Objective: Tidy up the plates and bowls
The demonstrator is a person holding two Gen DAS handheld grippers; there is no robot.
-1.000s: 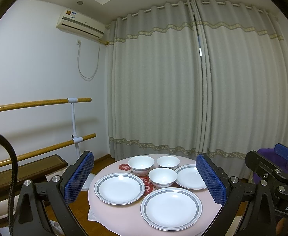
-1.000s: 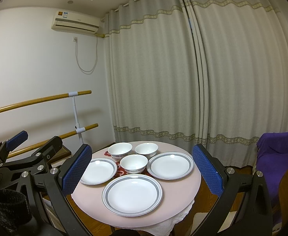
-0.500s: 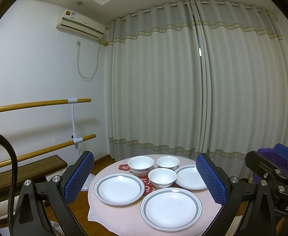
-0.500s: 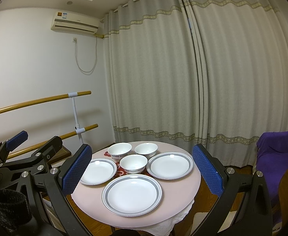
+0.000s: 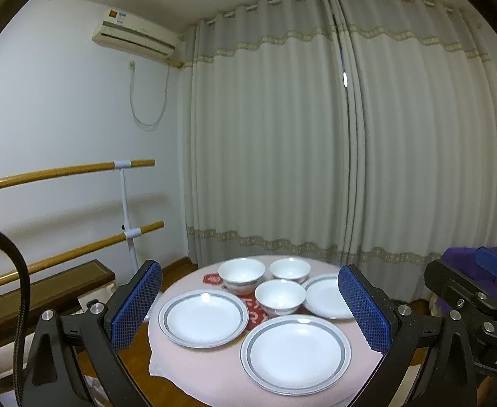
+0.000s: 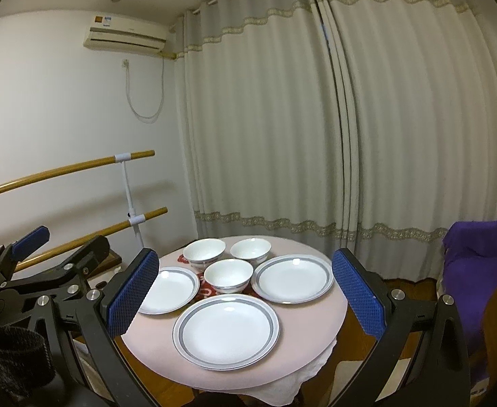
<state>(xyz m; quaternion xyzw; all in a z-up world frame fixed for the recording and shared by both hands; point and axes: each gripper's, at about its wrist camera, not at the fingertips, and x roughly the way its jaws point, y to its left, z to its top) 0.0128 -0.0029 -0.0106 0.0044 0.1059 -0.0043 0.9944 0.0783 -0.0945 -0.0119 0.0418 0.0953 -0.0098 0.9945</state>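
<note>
Both wrist views face the curtain [image 5: 316,135] from well back. Both share the round table [image 5: 214,380], seen from above.

Surface [image 5: 194,369]: round, pink cloth, in front of me.
Curtains [image 5: 316,135]: grey-white, drawn, behind it.
Air conditioner [image 5: 134,35]: high on my left wall.
Wooden rails [image 5: 61,173]: two, along that wall.
Purple cloth [image 6: 475,257]: right of me.

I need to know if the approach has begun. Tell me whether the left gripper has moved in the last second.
Yes, slightly. In the left wrist view the near plate sits a little lower than a second ago, so the left gripper, jaws wide open, has tilted or lifted a touch.
</note>
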